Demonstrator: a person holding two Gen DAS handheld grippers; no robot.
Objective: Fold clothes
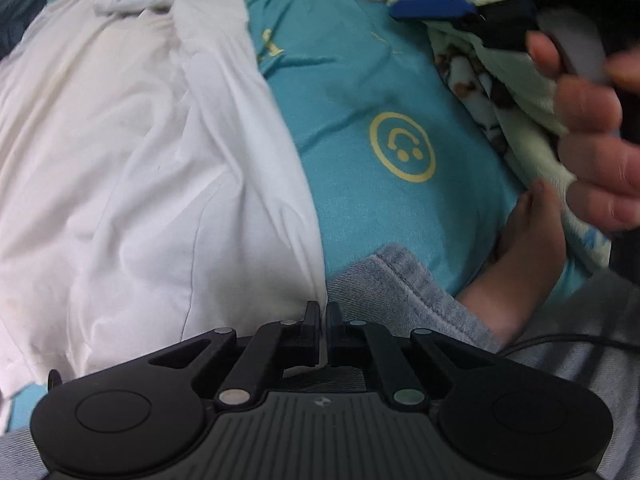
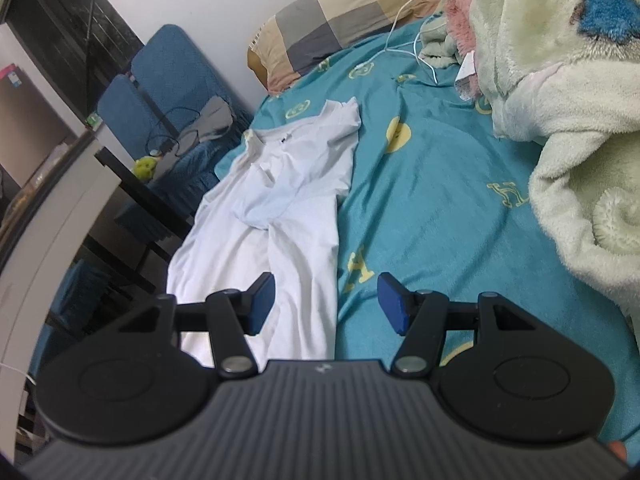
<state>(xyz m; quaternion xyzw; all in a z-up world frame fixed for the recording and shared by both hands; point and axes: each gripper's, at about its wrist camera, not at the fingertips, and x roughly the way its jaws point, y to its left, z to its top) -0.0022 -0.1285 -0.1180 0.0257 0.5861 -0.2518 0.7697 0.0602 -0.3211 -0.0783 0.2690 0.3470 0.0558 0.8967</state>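
On the bed point(image 2: 432, 184) | left gripper point(image 1: 323, 314) jaws pinched on shirt point(image 1: 140, 152) hem | right gripper point(image 2: 326, 302) jaws wide, empty | lift evenly, keep hem taut.

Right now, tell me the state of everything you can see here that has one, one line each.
white T-shirt: spread on the bed, one sleeve folded in, hem edge at the left gripper
left gripper: shut at the shirt's hem edge
right gripper: open, holding nothing, above the bed
teal bedsheet: spread, lightly wrinkled
fleece blanket: bunched in a heap
white cable: loose on the sheet
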